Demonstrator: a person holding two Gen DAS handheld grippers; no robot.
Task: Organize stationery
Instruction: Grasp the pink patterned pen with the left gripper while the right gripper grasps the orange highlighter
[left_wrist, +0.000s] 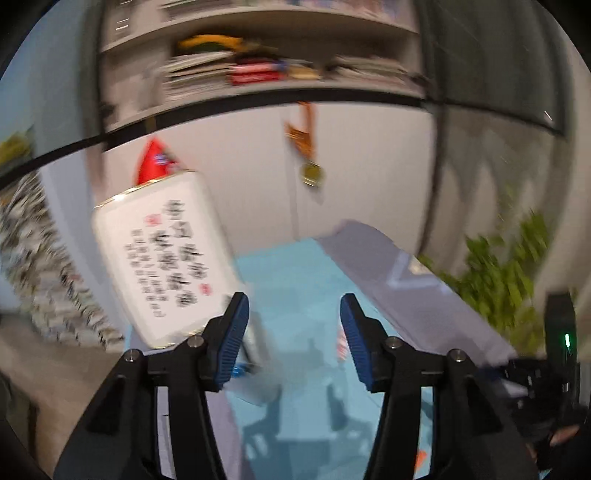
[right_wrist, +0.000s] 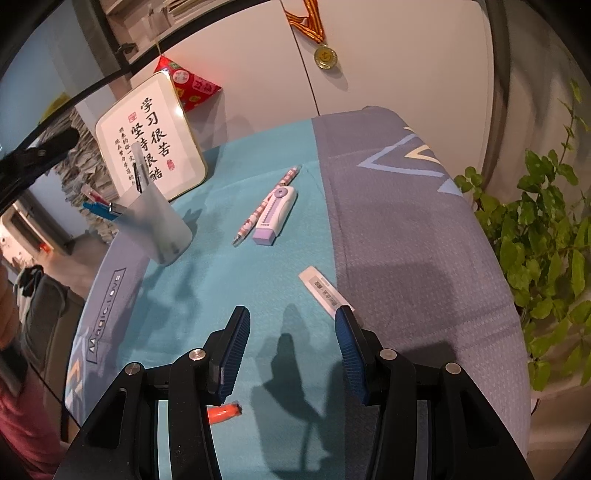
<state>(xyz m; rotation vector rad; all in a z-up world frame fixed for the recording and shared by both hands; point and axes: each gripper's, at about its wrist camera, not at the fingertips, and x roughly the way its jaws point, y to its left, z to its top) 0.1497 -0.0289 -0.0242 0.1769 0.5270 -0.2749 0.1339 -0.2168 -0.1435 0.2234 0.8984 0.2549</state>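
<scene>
In the right wrist view a frosted pen cup (right_wrist: 162, 229) holds several pens at the table's left. A patterned pen (right_wrist: 266, 205) and a purple-white correction tape (right_wrist: 275, 216) lie side by side mid-table. A white eraser (right_wrist: 323, 290) lies close to my right gripper (right_wrist: 291, 343), which is open and empty above the cloth. An orange item (right_wrist: 223, 412) shows under its left finger. The left wrist view is motion-blurred. My left gripper (left_wrist: 293, 338) is open and empty above the teal cloth (left_wrist: 295, 280). The cup (left_wrist: 258, 369) shows faintly by its left finger.
A framed calligraphy board (right_wrist: 151, 144) leans behind the cup, with a red pouch (right_wrist: 192, 83) behind it. A medal (right_wrist: 325, 55) hangs on the white cabinet. A green plant (right_wrist: 546, 236) stands at the right table edge. Shelves (left_wrist: 258, 70) with books are above.
</scene>
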